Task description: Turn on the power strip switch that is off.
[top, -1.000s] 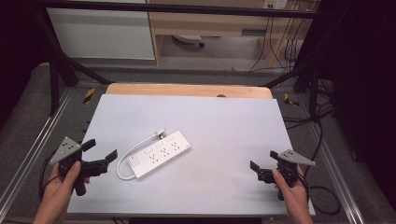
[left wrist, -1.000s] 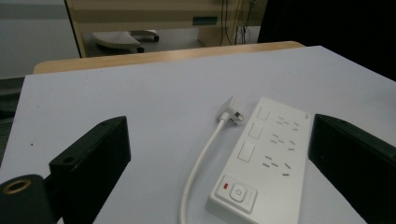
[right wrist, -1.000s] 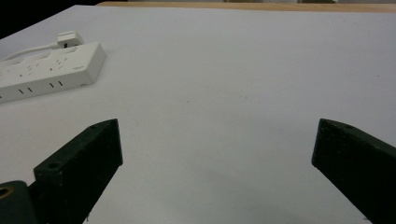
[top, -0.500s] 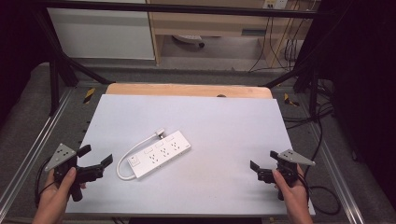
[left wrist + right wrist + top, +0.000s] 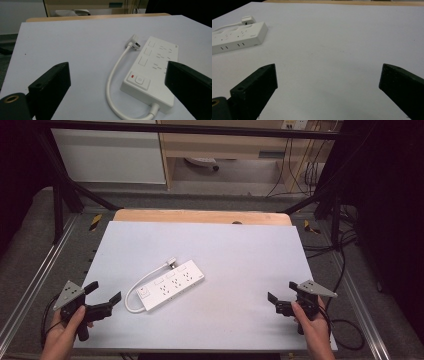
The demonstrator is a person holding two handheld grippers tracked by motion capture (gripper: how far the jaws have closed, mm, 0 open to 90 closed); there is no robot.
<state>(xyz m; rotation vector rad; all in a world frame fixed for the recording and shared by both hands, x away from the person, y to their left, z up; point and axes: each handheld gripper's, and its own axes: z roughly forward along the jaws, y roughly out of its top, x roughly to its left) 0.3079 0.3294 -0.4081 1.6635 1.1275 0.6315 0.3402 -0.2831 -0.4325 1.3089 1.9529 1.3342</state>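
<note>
While the white power strip (image 5: 171,285) lies near the middle of the white table (image 5: 240,245), I hold my tongs low at the near edge, one on each side. My left tongs (image 5: 102,296) are spread wide and hold nothing. They point at the strip and sit near its switch end, but they do not touch it. In the left gripper view I see the switch (image 5: 139,80) close in front of me, between my two black jaws. The short white cord (image 5: 113,82) loops out from that end and bends back, so the plug (image 5: 135,41) lies just beside the far end of the strip. My right tongs (image 5: 274,301) are spread wide too, with nothing in them, and they are well apart from the strip. I think the job has not really begun. Nothing is picked up yet. I still have to reach in, grab the strip or the plug, and do the work.
</note>
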